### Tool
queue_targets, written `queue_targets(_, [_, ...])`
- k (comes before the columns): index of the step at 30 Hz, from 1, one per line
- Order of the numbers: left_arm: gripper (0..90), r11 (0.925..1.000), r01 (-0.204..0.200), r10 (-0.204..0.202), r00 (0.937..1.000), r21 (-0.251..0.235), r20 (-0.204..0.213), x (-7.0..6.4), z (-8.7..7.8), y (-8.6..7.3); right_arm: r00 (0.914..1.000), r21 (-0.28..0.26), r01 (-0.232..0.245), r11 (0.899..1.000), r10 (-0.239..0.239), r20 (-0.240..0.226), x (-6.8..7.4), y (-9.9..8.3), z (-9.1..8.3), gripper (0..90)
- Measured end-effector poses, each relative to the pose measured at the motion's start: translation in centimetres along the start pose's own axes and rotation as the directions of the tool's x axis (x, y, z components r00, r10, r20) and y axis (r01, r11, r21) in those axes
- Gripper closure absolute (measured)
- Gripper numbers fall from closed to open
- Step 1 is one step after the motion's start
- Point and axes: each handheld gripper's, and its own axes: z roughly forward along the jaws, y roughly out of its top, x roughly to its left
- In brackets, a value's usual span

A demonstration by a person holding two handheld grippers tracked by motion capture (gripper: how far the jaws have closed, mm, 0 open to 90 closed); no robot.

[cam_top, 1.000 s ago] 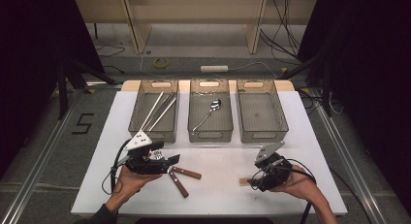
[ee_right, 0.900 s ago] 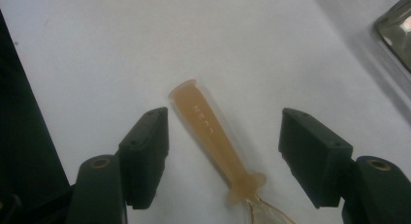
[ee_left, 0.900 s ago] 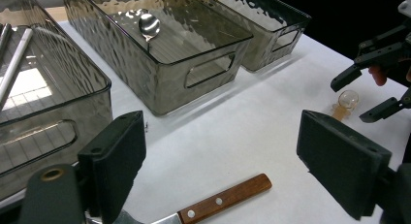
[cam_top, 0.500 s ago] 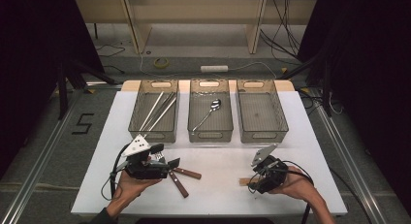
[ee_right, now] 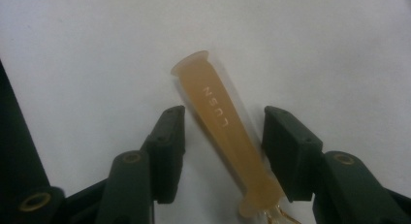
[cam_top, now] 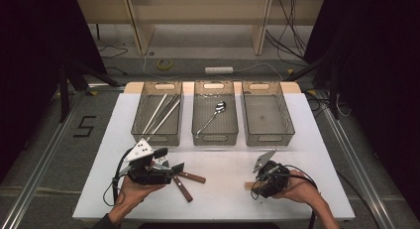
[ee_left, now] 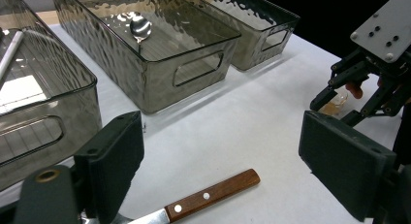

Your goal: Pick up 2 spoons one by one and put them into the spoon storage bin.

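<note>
Close-up, right tool straddles amber handle — lettering legible.

The surface looked smooth, matt and white. The three bins were smoky translucent plastic with a rippled, glossy texture. A spoon in the middle bin was polished, mirror-bright metal. The knife handle was reddish-brown wood with two pale metal rivets, joined to a shiny steel blade. The amber handle seemed translucent, slightly cloudy plastic with raised lettering. The left gripper carried matt black, finely grained pads
</note>
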Motion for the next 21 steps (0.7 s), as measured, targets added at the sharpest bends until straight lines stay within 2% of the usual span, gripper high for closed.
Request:
queue_targets(6, [15.9, 1.0, -0.003, 0.003, 1.0, 0.005, 0.001, -0.05, 0.17, 0.02, 0.9999, 0.011, 0.0, 1.0, 0.0, 0.015, -0.02, 0.16, -0.03, 60.0])
queue_targets(14, [16.0, 1.0, -0.004, 0.004, 1.0, 0.001, 0.002, -0.06, 0.25, 0.08, 0.9994, 0.008, 0.033, 0.999, -0.033, 0.011, 0.05, 0.33, 0.05, 71.0])
queue_targets(16, [16.0, 0.9998, -0.015, 0.015, 0.9999, 0.012, 0.0, -0.07, 0.27, 0.04, 0.9989, 0.007, 0.045, 0.999, -0.045, 0.009, 0.08, 0.37, 0.05, 74.2])
queue_targets(21, [16.0, 0.9999, -0.011, 0.011, 0.9999, 0.008, -0.001, -0.1, 0.23, 0.08, 0.9981, 0.014, 0.06, 0.998, -0.06, 0.013, 0.22, 0.44, 0.01, 75.6])
